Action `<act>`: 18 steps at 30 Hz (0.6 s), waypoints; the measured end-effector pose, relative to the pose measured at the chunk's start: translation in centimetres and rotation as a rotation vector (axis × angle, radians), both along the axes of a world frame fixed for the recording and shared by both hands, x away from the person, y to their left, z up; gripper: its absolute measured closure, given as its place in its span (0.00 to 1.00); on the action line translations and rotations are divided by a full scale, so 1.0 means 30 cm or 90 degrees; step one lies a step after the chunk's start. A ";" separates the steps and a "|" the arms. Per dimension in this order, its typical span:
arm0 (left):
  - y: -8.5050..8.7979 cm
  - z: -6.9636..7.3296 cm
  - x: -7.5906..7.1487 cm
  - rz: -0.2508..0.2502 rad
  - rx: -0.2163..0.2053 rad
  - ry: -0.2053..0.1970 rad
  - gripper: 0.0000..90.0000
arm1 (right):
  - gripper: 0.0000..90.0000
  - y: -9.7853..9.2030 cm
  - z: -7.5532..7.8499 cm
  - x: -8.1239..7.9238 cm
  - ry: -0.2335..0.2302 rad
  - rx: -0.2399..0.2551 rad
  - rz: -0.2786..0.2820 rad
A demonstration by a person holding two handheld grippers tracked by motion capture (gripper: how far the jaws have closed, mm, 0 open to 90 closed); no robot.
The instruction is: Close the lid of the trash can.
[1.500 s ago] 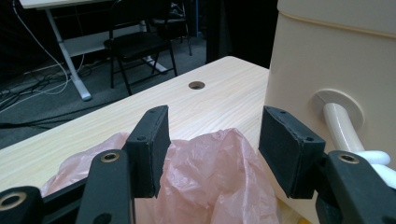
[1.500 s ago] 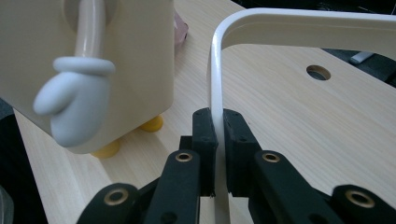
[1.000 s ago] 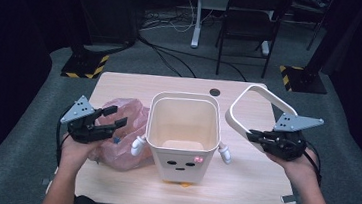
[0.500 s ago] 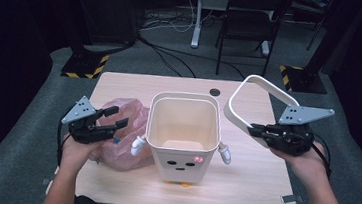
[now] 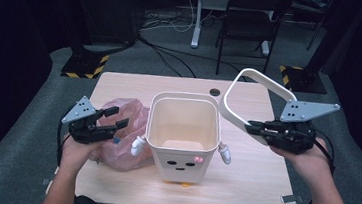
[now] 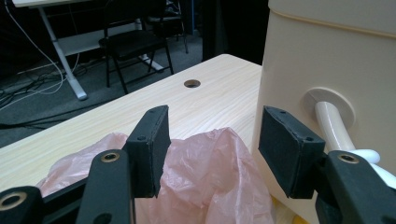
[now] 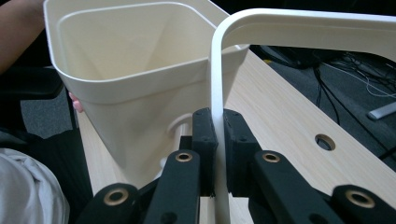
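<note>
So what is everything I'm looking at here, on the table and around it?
bin: one, cream, with a little face and stubby arms, standing open in the middle of the table.
rim frame: one, white, a rounded loop held up in the air to the right of the bin.
plastic bag: one, pink, crumpled on the table against the bin's left side.
table: one, light wood, with a round hole near its far edge.
chair: one, black, on the floor behind the table.
left tool: one, black, jaws open just above the bag.
right tool: one, black, jaws clamped on the rim frame.
</note>
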State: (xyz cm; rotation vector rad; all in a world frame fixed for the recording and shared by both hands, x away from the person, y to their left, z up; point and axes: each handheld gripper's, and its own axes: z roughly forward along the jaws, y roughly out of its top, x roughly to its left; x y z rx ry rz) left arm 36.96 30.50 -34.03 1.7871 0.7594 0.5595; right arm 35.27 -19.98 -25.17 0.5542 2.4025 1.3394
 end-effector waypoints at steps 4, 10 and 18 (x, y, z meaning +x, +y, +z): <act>-0.001 0.000 0.000 -0.001 0.002 0.000 0.48 | 0.94 0.018 0.018 -0.008 -0.006 -0.002 0.019; 0.000 0.000 0.000 0.000 0.002 0.000 0.48 | 0.94 0.053 0.041 -0.025 -0.017 -0.004 0.043; -0.003 0.000 -0.001 -0.002 0.002 0.000 0.48 | 0.94 0.125 0.063 -0.041 -0.022 -0.007 0.094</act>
